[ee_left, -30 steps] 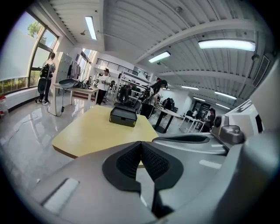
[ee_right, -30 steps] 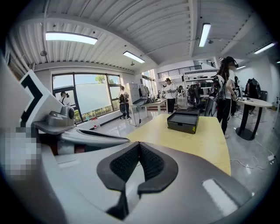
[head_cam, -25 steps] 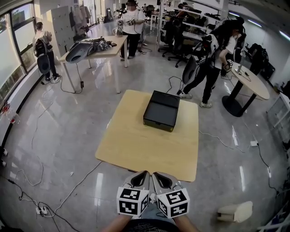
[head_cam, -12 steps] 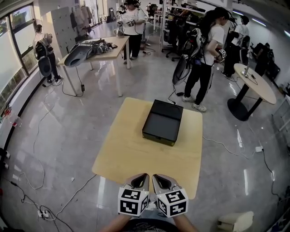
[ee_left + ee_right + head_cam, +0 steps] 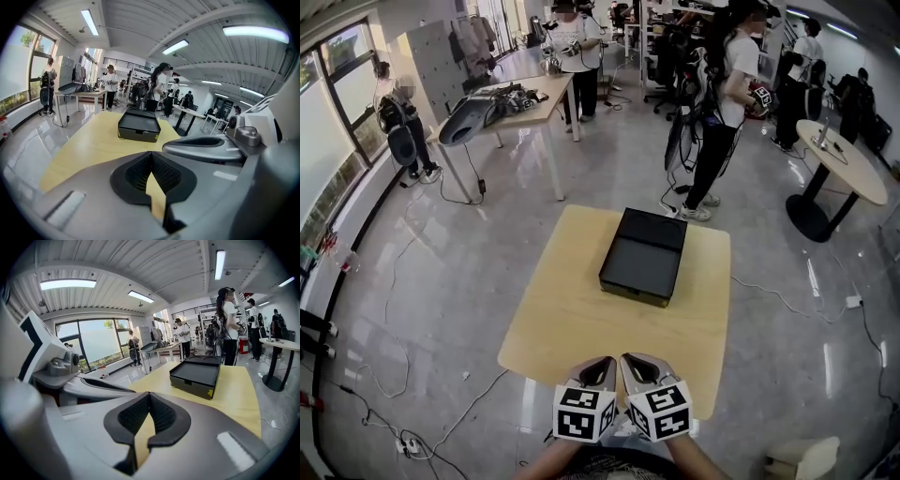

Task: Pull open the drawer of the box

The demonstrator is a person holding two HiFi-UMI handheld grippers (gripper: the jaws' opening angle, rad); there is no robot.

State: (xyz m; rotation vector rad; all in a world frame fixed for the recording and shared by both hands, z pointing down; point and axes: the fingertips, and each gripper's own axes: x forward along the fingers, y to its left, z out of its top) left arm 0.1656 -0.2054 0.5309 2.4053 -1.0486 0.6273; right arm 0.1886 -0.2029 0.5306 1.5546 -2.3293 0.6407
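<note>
My left claw (image 5: 598, 372) and right claw (image 5: 637, 368) hang side by side at the near edge of the pale wooden bench (image 5: 572, 319). Both are closed and empty (each claw's own view shows its ribbed pads meeting at the tips). The black box (image 5: 644, 255) sits well ahead, toward the bench's far edge, one short face toward me. Neither claw touches it.
</note>
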